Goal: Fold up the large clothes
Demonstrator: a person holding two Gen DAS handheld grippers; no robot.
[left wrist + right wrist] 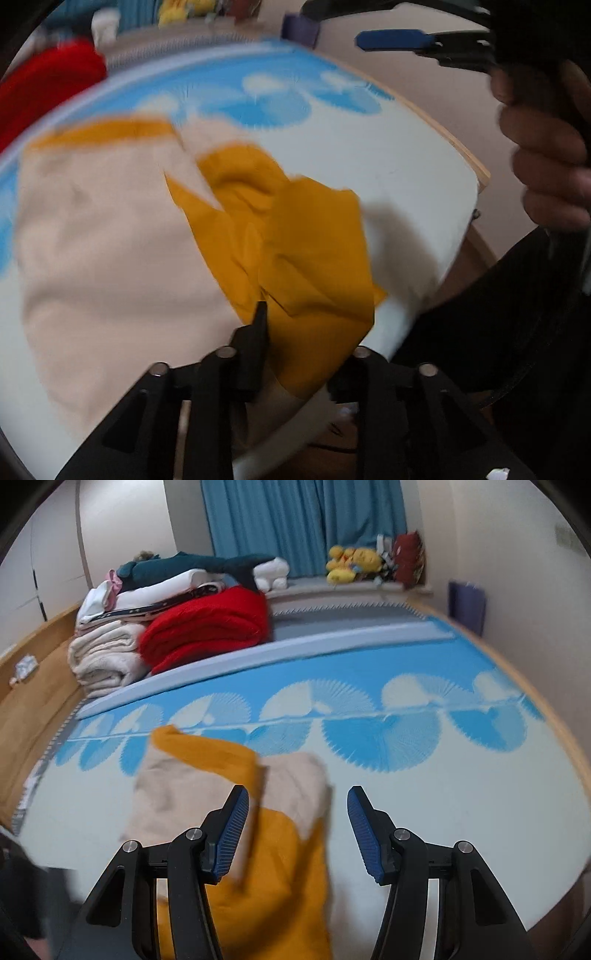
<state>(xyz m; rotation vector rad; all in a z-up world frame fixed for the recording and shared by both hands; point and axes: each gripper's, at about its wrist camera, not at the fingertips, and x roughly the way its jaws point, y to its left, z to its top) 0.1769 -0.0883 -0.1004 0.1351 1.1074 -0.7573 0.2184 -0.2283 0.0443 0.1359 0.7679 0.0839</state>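
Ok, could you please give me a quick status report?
Left gripper shut on mustard-and-beige garment. Right gripper open, above it. Nothing in the way.

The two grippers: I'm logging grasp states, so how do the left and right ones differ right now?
The left gripper is pinching the mustard part of the beige-and-mustard garment; the right gripper holds nothing. The left's fingers are close together with cloth between them; the right's blue-padded fingers stand wide apart above the garment. Both are black two-finger tools over the blue-and-white bed cover.
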